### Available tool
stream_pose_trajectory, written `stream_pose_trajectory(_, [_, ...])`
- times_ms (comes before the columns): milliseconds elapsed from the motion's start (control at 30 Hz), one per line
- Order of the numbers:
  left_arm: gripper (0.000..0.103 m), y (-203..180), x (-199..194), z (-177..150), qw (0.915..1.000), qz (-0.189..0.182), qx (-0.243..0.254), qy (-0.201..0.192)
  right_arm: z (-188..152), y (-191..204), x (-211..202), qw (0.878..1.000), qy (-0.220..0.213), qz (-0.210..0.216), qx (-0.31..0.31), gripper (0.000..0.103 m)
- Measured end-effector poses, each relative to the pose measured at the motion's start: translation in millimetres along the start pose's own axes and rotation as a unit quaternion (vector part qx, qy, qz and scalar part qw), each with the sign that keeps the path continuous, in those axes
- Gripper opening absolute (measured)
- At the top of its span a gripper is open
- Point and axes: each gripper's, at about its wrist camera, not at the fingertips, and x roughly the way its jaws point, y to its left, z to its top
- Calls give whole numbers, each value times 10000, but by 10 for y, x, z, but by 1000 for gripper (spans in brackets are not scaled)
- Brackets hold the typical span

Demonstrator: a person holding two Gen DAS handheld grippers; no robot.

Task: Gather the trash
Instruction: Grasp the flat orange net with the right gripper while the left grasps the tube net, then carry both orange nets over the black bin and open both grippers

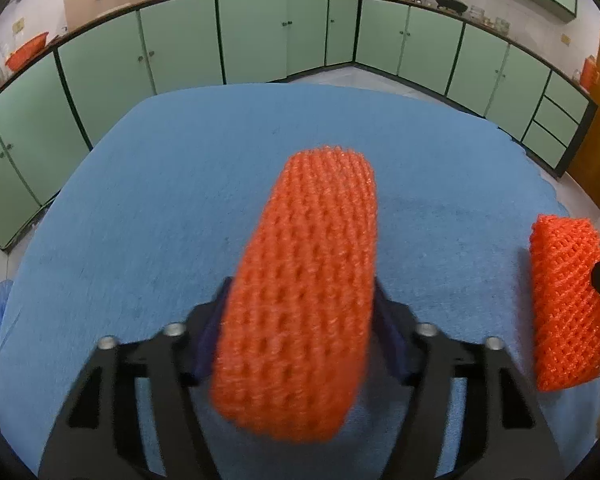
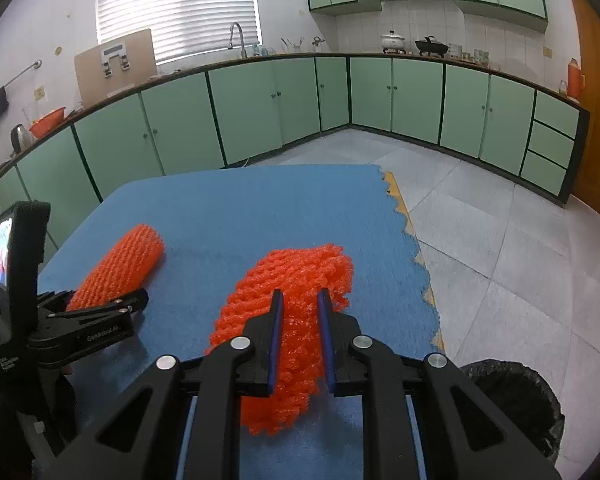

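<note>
Two orange foam net sleeves are over a blue mat [image 1: 180,200]. My left gripper [image 1: 300,300] is shut on the first orange net sleeve [image 1: 304,288], which sticks forward between its fingers; it also shows in the right wrist view [image 2: 120,264] with the left gripper [image 2: 136,296] holding it. My right gripper [image 2: 300,300] is shut on the second orange net sleeve [image 2: 292,280], squeezed between the fingers. That sleeve appears at the right edge of the left wrist view [image 1: 564,304].
A black-lined trash bin [image 2: 516,400] stands on the floor at the lower right, beside the blue mat's [image 2: 260,208] right edge. Green kitchen cabinets [image 2: 260,108] run along the back walls. Grey tiled floor [image 2: 500,240] lies to the right.
</note>
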Motion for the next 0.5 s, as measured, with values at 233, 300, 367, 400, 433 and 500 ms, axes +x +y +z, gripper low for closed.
stream_pose_trajectory(233, [9, 7, -143, -4, 9996, -127, -62, -242, 40, 19, -95, 9998, -129, -77, -106, 17])
stream_pose_trajectory(300, [9, -2, -221, -26, 9993, -190, -95, -309, 25, 25, -139, 9997, -162, -97, -122, 17])
stream_pose_trajectory(367, [9, -26, -343, -62, 9988, -259, -88, -413, 26, 33, -196, 9996, -201, -124, -126, 17])
stream_pose_trajectory(400, [9, -53, -363, -53, 9986, -275, -79, -447, 35, 31, -238, 9996, -231, -139, -130, 17])
stream_pose_trajectory(433, [9, -64, -449, -71, 9982, -299, -67, -513, 37, 33, -274, 9995, -259, -146, -136, 17])
stream_pose_trajectory(500, [9, -60, -552, -98, 9977, -331, -41, -582, 52, 35, -357, 9992, -324, -180, -157, 17])
